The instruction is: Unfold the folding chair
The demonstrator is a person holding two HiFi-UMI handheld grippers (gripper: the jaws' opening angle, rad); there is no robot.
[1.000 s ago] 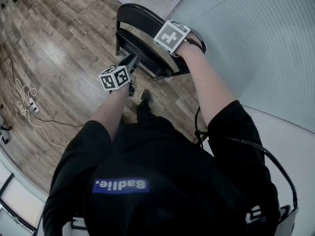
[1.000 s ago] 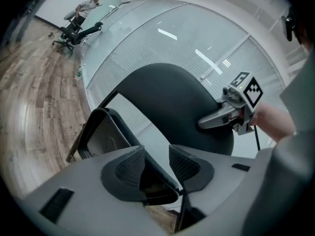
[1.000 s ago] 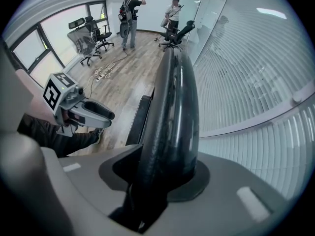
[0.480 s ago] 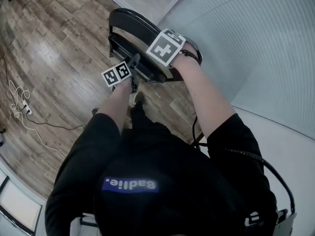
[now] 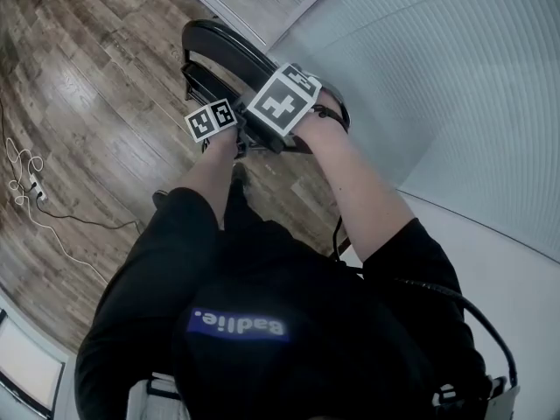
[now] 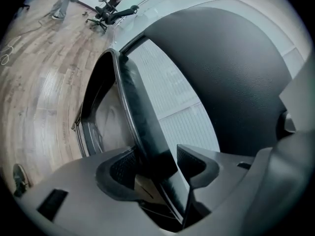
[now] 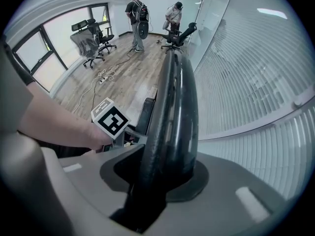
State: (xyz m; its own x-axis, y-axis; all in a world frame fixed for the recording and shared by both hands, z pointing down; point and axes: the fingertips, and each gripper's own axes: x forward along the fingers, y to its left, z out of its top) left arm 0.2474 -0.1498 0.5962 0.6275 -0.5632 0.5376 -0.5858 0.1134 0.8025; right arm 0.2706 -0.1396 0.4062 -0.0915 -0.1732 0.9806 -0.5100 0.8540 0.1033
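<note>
The black folding chair (image 5: 219,42) stands folded against the blind-covered wall. In the right gripper view its glossy back rim (image 7: 172,107) fills the gap of my right gripper (image 7: 165,181), whose jaws have just been closing and now press on it. The jaws of my left gripper (image 6: 155,163) have just been opening. They are still open, and the padded seat edge (image 6: 140,117) runs between them close to the left pad (image 6: 120,168). In the head view the left gripper (image 5: 229,129) sits just left of the right gripper (image 5: 280,116), both at the chair's near side.
A wood floor (image 5: 96,77) lies to the left, with white cables and a power strip (image 5: 26,186) on it. The ribbed blind wall (image 5: 437,77) is right behind the chair. Two people (image 7: 135,18) and office chairs (image 7: 91,38) stand at the far end of the room.
My left gripper has moved in to the chair's seat edge and now sits beside the right gripper. The right gripper has stayed on the back rim, shifting slightly left.
</note>
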